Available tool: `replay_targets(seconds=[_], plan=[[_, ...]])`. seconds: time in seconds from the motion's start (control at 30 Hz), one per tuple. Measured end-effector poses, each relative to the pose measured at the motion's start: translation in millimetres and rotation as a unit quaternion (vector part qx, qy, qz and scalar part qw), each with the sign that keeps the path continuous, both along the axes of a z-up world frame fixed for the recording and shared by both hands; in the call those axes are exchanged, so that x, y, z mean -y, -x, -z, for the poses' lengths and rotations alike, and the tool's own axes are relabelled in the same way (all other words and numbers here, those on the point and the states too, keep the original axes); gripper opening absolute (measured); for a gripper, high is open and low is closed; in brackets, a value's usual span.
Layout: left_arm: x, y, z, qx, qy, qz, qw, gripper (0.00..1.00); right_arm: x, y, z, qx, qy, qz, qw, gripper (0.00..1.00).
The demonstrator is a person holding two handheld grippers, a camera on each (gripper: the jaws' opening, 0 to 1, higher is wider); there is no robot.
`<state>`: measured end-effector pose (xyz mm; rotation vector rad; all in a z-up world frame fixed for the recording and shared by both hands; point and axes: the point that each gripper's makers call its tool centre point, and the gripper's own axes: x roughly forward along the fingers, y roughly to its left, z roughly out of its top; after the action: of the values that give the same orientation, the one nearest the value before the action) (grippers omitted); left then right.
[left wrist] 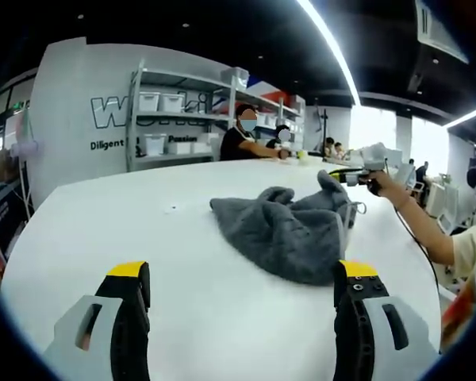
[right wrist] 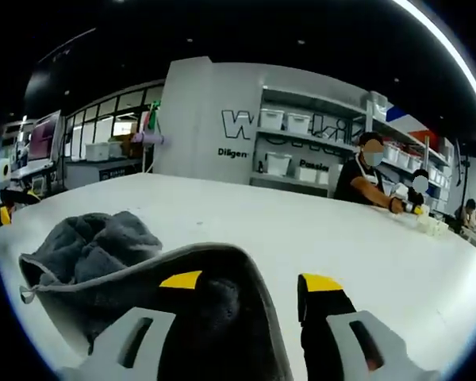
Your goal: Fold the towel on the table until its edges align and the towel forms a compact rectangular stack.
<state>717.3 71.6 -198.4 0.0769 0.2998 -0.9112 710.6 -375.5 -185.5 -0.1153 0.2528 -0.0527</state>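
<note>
Towel [left wrist: 289, 230] lies bunched on counter [left wrist: 143, 230], right of centre in left gripper view — ahead of left gripper [left wrist: 242, 290]. Right gripper [right wrist: 250, 286] at towel's far-right edge, one jaw under raised fold. Shelving unit [left wrist: 182, 119] behind counter; seated person [left wrist: 242, 139] at far edge.

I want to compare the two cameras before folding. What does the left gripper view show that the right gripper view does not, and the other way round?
Left gripper view: the whole crumpled grey towel ahead of the left gripper, whose jaws stand apart with nothing between, and the right gripper in a hand at the towel's raised far corner.
Right gripper view: a close look at the towel's hem, arching over its own left jaw.
Both share the white table, the shelves with bins, and a seated person.
</note>
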Motion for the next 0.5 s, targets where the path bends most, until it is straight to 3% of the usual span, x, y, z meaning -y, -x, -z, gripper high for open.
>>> replay_targets(seconds=[0.13, 0.43, 0.5], plan=[[1.3, 1.8, 0.7, 0.0, 0.0, 0.001, 1.0, 0.95, 0.2, -0.6, -1.2, -0.005, 0.017, 0.003, 0.9998, 0.73], [1.7, 3.0, 0.6, -0.001, -0.001, 0.001, 1.0, 0.95, 6.4, 2.6, -3.7, -0.006, 0.016, 0.01, 0.9998, 0.99], [1.4, 2.8, 0.5, -0.001, -0.002, 0.001, 1.0, 0.95, 7.6, 5.1, -4.3, -0.004, 0.009, 0.01, 0.9999, 0.99]])
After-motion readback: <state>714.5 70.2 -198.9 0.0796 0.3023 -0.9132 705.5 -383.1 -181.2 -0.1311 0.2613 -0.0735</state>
